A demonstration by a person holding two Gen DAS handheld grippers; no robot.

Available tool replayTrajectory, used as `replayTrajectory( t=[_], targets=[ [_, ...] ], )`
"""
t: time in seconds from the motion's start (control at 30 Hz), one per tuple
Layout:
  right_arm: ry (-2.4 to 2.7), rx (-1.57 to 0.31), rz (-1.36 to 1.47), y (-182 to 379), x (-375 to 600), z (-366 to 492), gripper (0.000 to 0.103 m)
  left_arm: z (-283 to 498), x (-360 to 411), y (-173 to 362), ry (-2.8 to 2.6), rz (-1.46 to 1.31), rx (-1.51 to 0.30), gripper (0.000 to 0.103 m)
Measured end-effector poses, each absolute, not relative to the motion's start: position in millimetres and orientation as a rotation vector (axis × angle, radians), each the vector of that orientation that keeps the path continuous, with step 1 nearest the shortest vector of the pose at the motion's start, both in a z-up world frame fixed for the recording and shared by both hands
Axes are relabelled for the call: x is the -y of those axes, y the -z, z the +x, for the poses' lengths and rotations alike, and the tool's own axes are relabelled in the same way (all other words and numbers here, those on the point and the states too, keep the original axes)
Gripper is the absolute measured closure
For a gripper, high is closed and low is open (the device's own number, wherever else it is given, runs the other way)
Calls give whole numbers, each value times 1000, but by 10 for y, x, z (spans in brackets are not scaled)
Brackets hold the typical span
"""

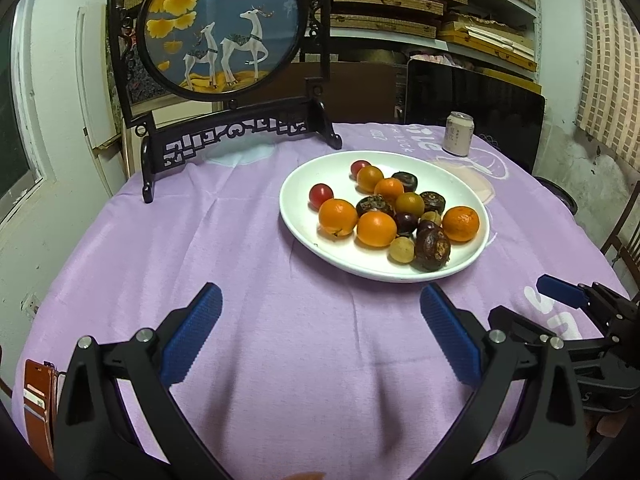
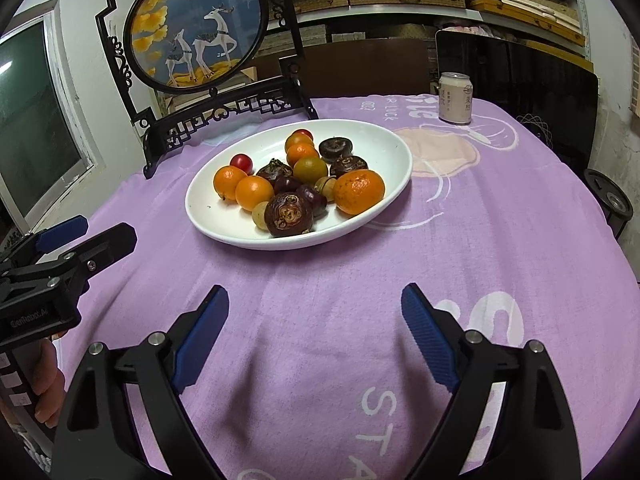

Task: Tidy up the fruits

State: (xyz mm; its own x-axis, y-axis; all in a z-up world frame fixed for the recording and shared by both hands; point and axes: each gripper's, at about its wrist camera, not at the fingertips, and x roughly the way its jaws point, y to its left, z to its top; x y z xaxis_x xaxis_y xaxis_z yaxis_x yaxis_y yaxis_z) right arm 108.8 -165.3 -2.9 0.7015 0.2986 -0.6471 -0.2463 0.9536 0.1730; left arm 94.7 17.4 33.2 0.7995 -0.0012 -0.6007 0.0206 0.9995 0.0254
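A white oval plate [image 1: 298, 216] [image 2: 384, 136] on the purple tablecloth holds several oranges [image 1: 337, 216] [image 2: 359, 192], dark brown fruits [image 1: 432, 245] [image 2: 289, 214], red cherry tomatoes [image 1: 320, 194] [image 2: 241, 163] and small yellowish fruits [image 1: 401, 249]. My left gripper [image 1: 320, 300] is open and empty, hovering above the cloth in front of the plate. My right gripper [image 2: 316, 300] is open and empty, also short of the plate. Each gripper shows in the other's view, the right one [image 1: 568, 296] at the right edge and the left one [image 2: 80, 236] at the left edge.
A black-framed round deer picture stand [image 1: 224, 28] [image 2: 196, 28] stands at the back left of the table. A drink can [image 1: 459, 133] [image 2: 455, 98] stands at the back right. A dark chair back [image 1: 480, 108] and shelves are behind. A brown wallet [image 1: 38, 400] lies at the near left edge.
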Motion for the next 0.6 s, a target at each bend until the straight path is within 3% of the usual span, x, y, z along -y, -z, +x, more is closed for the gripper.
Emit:
replayTrajectory(
  t=[0.6],
  targets=[
    [-295,-741,71,42,1655,1099,15,940,-200,-324,-14,33,-634,2]
  ],
)
